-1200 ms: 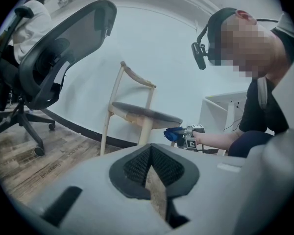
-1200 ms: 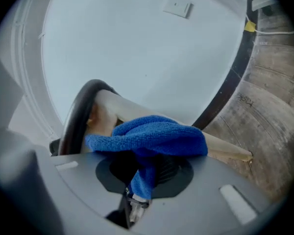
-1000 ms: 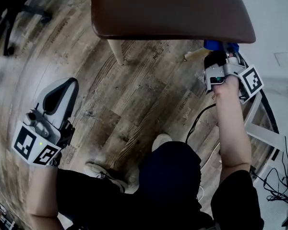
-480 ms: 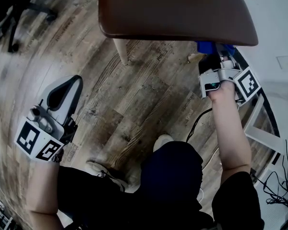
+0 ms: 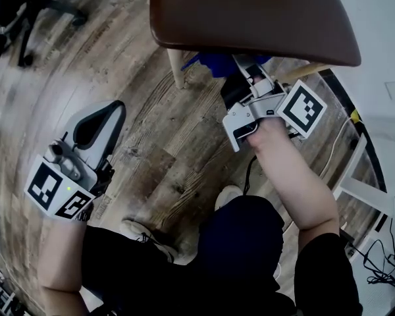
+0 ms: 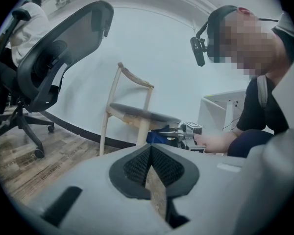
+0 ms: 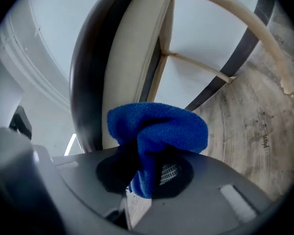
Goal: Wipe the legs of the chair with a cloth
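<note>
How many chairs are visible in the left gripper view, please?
2: a pale wooden chair with a dark seat stands mid-frame; a black mesh office chair is at the left. More may be out of view.

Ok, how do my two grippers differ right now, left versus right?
The right gripper is shut on the blue terry cloth; the left gripper is shut on nothing. The right reaches under the brown chair seat, near a pale wooden leg; the left hangs over the wood-plank floor, away from the chair. Both are grey with marker cubes.
</note>
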Demonstrator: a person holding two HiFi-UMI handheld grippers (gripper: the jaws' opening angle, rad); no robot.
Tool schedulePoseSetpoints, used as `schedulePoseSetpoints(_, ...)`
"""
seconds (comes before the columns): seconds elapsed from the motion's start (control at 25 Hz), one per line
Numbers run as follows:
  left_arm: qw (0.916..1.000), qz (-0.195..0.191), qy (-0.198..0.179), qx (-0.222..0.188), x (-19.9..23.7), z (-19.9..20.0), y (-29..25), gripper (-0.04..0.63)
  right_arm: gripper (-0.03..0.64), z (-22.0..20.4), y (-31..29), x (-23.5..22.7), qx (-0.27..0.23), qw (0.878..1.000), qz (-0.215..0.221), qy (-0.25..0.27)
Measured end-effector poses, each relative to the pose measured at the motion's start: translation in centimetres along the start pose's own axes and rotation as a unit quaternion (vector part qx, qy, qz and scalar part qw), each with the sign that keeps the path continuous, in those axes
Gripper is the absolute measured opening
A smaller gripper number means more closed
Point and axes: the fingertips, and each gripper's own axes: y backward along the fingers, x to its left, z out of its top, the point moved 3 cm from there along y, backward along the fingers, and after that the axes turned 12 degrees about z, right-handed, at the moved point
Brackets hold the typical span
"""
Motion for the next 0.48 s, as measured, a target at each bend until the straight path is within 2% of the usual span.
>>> schedulePoseSetpoints(0.16,1.0000,0.003,0.003,-0.004,0.3,0.2,0.5,0.000,0.061,-3.0,-2.3,0.6,0.039,0.999,0.013,-0.007)
schedulePoseSetpoints(0.48,0.9999,0.004,0.007,-0.006,0.7,0.4,0.9,0.000,0.061,-4.0,-3.1,0.6,0.051,0.998,0.027,-0.014)
